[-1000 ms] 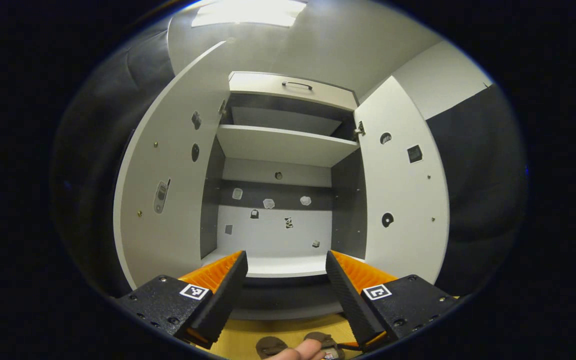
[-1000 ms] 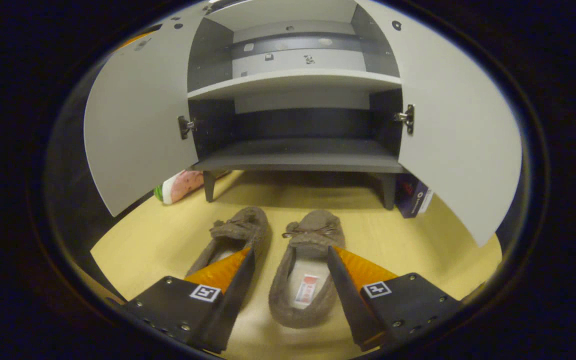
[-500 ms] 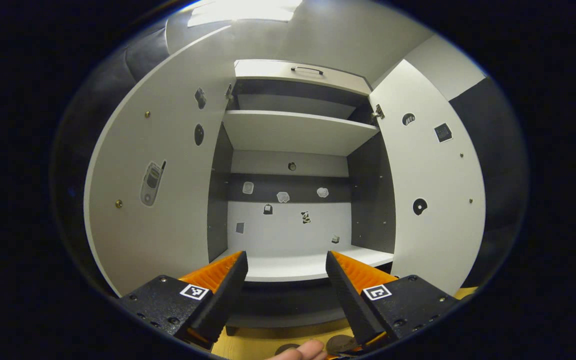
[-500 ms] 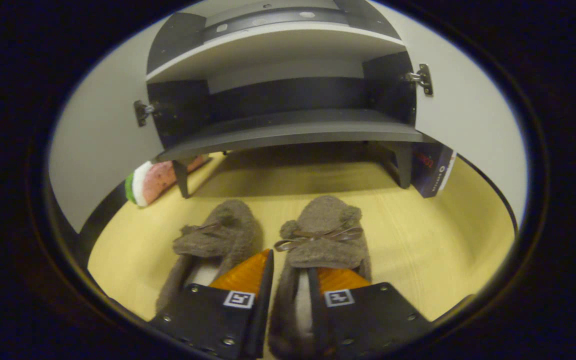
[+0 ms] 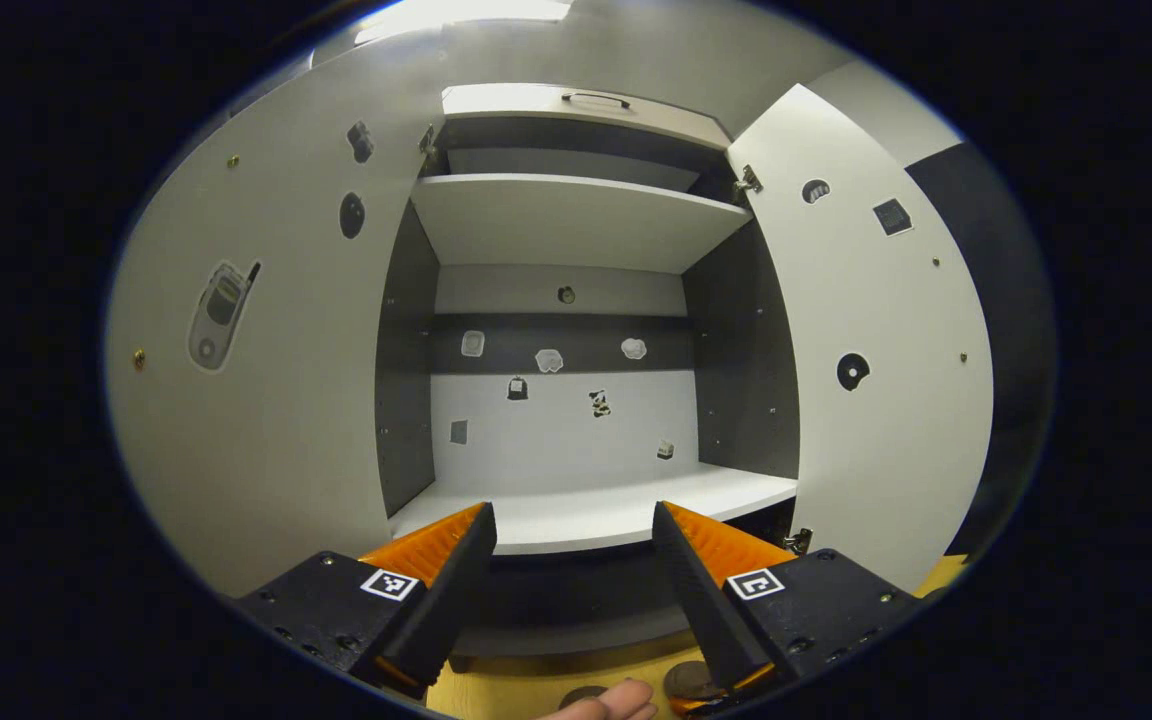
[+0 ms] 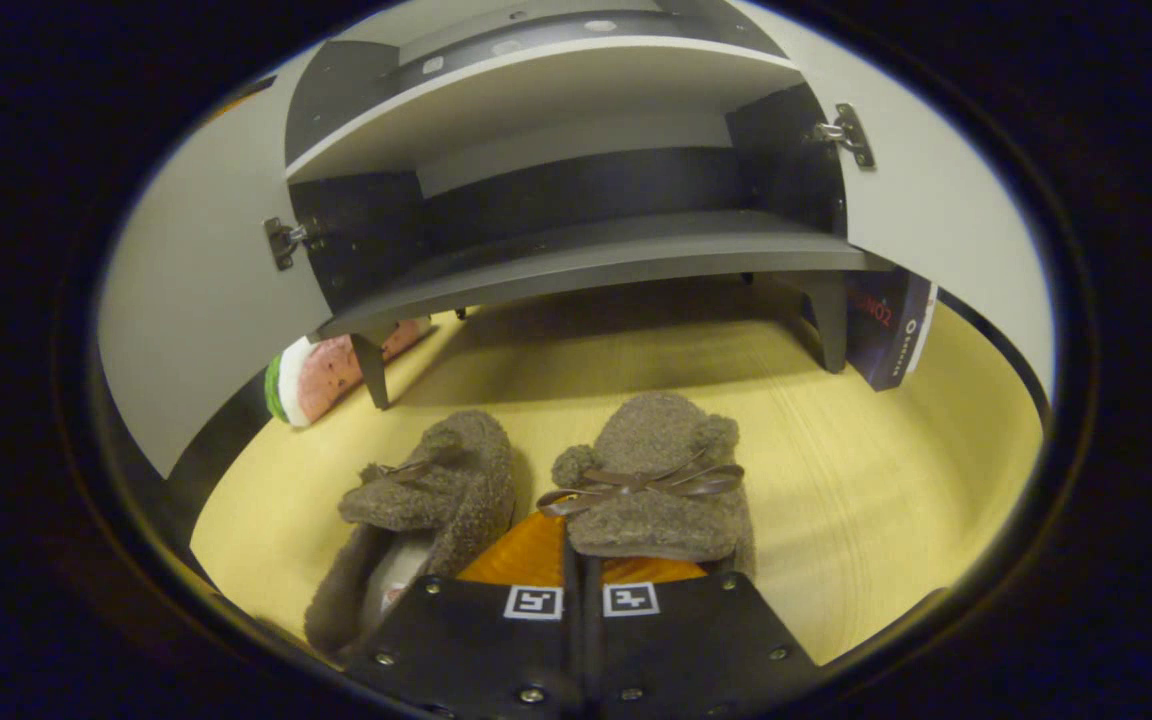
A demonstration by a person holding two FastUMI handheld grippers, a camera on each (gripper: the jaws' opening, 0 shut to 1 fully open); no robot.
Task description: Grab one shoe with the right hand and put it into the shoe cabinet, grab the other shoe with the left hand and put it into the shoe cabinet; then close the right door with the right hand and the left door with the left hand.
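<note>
the right gripper (image 6: 581, 560) has its fingers drawn almost together on the inner side wall of the right shoe (image 6: 656, 490), one finger inside the opening and one outside – it looks like a pinch on that fuzzy wall, just behind the bow. the other shoe (image 6: 436, 500) lies touching it on the yellow floor (image 6: 866, 480), both a little way in front of the shoe cabinet (image 6: 586, 260).

to do this lift well, i'd raise the shoe straight up first so it clears its neighbour, keep the toe level, then carry it forward onto the dark bottom shelf (image 6: 596, 265) between the two open doors. a soft wall may slip, so a slow lift seems wise.

the left gripper (image 5: 571, 570) is spread wide and empty, facing the cabinet's upper shelves – well placed to wait.
</note>
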